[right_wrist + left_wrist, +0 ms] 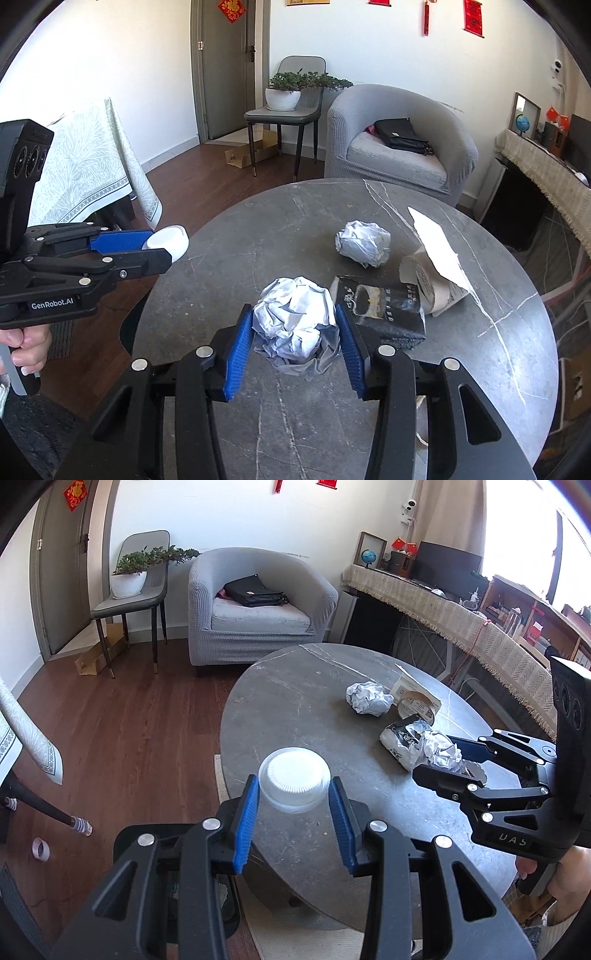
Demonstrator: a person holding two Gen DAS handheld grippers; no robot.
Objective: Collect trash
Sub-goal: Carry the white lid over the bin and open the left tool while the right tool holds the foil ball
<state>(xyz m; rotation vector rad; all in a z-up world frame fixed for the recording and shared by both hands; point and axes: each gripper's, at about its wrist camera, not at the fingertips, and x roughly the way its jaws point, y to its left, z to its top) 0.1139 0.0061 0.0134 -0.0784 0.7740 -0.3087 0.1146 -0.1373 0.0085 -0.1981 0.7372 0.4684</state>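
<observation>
On the round table (pixel 498 369) our right gripper (pixel 293 341) is clamped across the soft, featherlight crumpled paper ball (pixel 295 321), which will crush rather than slip, while our left gripper (pixel 293 805) pinches the thin, flexible plastic cup (pixel 294 780) by its sidewalls.

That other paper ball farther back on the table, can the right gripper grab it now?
Probably not yet: the right gripper is shut on a crumpled paper ball. The far paper ball sits uncovered on the table.

Round grey marble table (pixel 258 236), crumpled paper ball (pixel 363 243), black packet (pixel 384 310), torn wrapper (pixel 436 266)
</observation>
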